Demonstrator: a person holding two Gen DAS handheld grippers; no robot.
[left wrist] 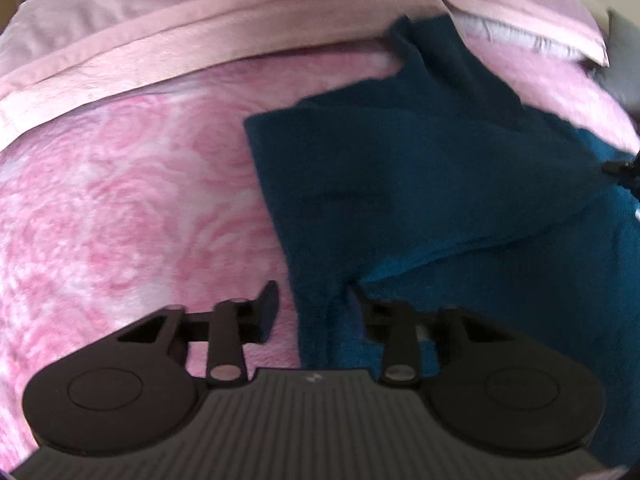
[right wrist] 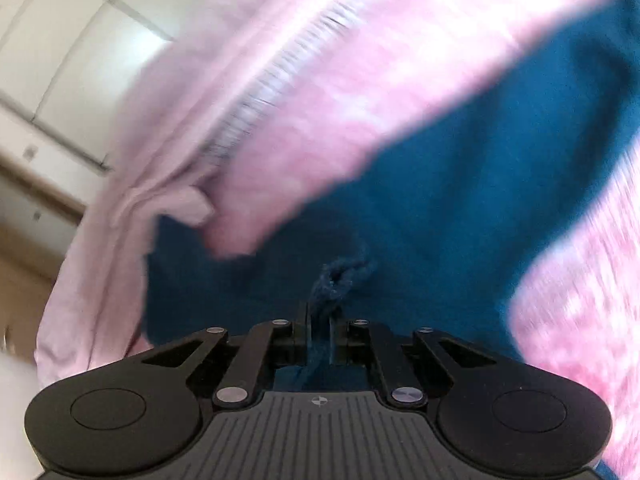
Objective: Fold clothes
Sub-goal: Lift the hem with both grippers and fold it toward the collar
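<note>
Below, teal garment [right wrist: 460,184] bunched in clamped right gripper [right wrist: 319,320]; left gripper [left wrist: 316,308] apart astride its edge.

No words, labels, brand names or numbers can be read in either view. The only signs are tiny marks on the ribbed black bodies of the hand-held grippers: a small pale mark [left wrist: 311,378] at lower centre of the left view, illegible, and a small crosshair circle [right wrist: 319,401] at lower centre of the right.
</note>
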